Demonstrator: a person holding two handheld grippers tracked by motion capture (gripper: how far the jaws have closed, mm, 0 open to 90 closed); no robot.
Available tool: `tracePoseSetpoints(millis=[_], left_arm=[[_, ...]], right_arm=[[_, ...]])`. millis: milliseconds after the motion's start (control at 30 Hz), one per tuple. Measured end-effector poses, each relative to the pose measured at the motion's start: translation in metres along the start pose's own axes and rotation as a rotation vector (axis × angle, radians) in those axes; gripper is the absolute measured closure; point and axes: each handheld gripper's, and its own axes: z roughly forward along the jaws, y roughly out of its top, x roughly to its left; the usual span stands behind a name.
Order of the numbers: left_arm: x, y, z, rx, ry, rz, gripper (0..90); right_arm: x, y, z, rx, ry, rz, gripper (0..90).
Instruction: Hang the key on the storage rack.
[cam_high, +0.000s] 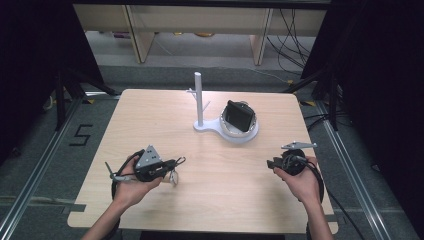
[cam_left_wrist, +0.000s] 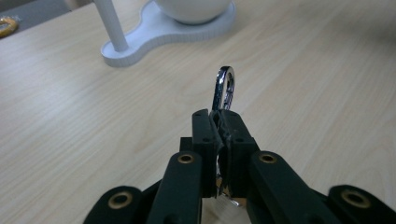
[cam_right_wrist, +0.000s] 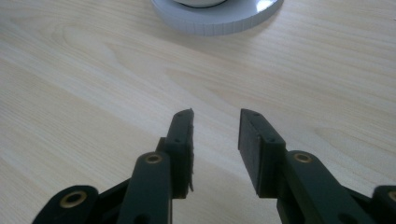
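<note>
The left gripper (cam_left_wrist: 219, 126) is clamped on a small metal clasp (cam_left_wrist: 224, 88), whose shiny loop sticks up past the jaw tips in the middle of the left gripper view. It looks like a key-ring or carabiner clip, though the part below the pads is hidden. In the high view the left gripper (cam_high: 167, 165) sits at the lower left of the table (cam_high: 150, 120), with the clasp (cam_high: 174, 176) dangling just beside it. The right gripper (cam_right_wrist: 215, 135) stands about half open with nothing between its jaws, and in the high view it (cam_high: 272, 163) waits at the lower right. A white stand (cam_high: 200, 107) with a peg post and a round dish holding a dark object (cam_high: 239, 116) sits at upper centre. The carrying step seems in hand: the clasp is gripped and clear of the wood. The next move likely calls for bringing the loop up and over toward one of the post's small pegs, keeping the loop's opening facing the peg.
</note>
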Motion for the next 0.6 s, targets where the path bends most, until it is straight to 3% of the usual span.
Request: tracePoseSetpoints(millis=[100, 167, 600], left_arm=[[0.002, 0.001, -0.001, -0.048, 0.010, -0.017, 85.4], [0.004, 0.002, -0.002, -0.084, 0.010, -0.038, 85.4], [0.011, 0.012, 0.001, -0.197, 0.043, -0.105, 85.4]], right_arm=[[0.000, 0.000, 0.001, 0.002, 0.004, 0.005, 66.3], [-0.002, 0.000, 0.002, -0.013, 0.004, -0.019, 66.4], [-0.001, 0.000, 0.003, -0.011, 0.008, -0.013, 66.3]])
